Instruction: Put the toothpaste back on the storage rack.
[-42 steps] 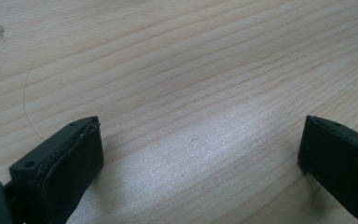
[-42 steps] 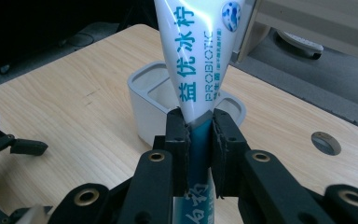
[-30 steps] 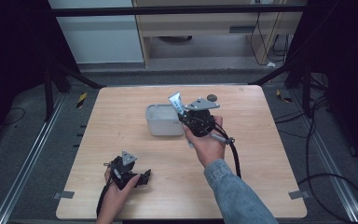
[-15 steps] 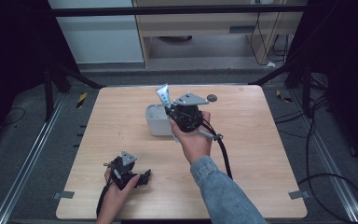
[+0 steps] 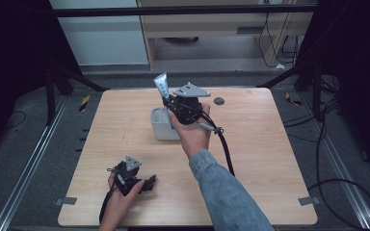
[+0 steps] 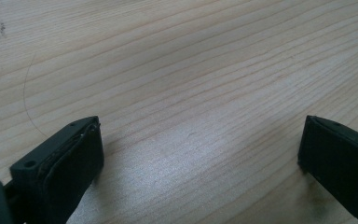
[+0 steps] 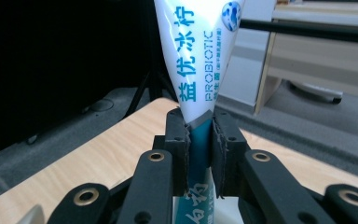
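A white and teal toothpaste tube point(image 7: 196, 60) with "PROBIOTIC" printed on it stands upright between the pads of my right gripper point(image 7: 199, 147), which is shut on its lower half. From above, the tube point(image 5: 161, 87) sticks up over the white rectangular container point(image 5: 160, 126) at the middle of the table, with the right gripper point(image 5: 169, 102) above the container's right end. My left gripper point(image 5: 150, 183) rests low near the table's front left, open, its black fingers point(image 6: 70, 158) wide apart over bare wood with nothing between them.
A small dark round disc point(image 5: 218, 101) lies on the wooden table point(image 5: 270, 159) behind and right of the container. The right gripper's black cable point(image 5: 226, 149) trails over the table beside the forearm. Dark frame legs and a cabinet stand beyond the far edge.
My right gripper has carried the toothpaste tube leftward and a little up, from beside the container's right end to above it. The left gripper has stayed put.
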A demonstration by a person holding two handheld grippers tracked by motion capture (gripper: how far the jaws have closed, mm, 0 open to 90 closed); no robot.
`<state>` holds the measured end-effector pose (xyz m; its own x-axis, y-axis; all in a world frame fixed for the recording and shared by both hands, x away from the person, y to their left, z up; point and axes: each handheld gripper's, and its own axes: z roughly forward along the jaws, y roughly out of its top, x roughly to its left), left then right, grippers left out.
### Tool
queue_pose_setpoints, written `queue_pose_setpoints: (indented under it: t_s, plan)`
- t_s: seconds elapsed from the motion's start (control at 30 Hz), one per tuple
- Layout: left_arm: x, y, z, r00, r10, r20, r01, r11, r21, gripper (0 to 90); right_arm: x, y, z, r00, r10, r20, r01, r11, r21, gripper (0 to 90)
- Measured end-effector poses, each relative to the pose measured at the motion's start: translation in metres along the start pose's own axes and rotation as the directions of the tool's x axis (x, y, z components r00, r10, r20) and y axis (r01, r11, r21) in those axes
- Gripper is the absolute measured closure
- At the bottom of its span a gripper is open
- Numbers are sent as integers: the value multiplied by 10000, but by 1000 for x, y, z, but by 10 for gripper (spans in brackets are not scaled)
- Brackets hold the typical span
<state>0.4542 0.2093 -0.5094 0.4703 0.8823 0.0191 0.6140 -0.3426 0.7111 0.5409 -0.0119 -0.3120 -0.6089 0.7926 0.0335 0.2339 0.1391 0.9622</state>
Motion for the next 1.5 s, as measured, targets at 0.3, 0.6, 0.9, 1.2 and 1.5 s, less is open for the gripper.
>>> queue_pose_setpoints:
  t_s: [0.3,0.6,0.9,1.2,1.5]
  plan:
    - [0,0,0,10000,4,7,-4,10000,22,0,-8,9,19,9997,-215,112,219,9989,-406,785]
    - [0,1,0,10000,23,19,-23,10000,39,0,-18,4,40,9983,-492,306,507,9974,-510,786]
    - [1,1,0,10000,50,49,-50,10000,33,0,-21,-1,55,9981,-583,173,591,9972,-452,785]
    - [1,1,0,10000,60,59,-60,10000,29,0,-25,-4,63,9980,-536,348,555,9967,-586,785]
    - [1,1,0,9999,75,68,-76,10000,27,0,-28,-10,70,9971,-621,433,640,9971,-416,785]
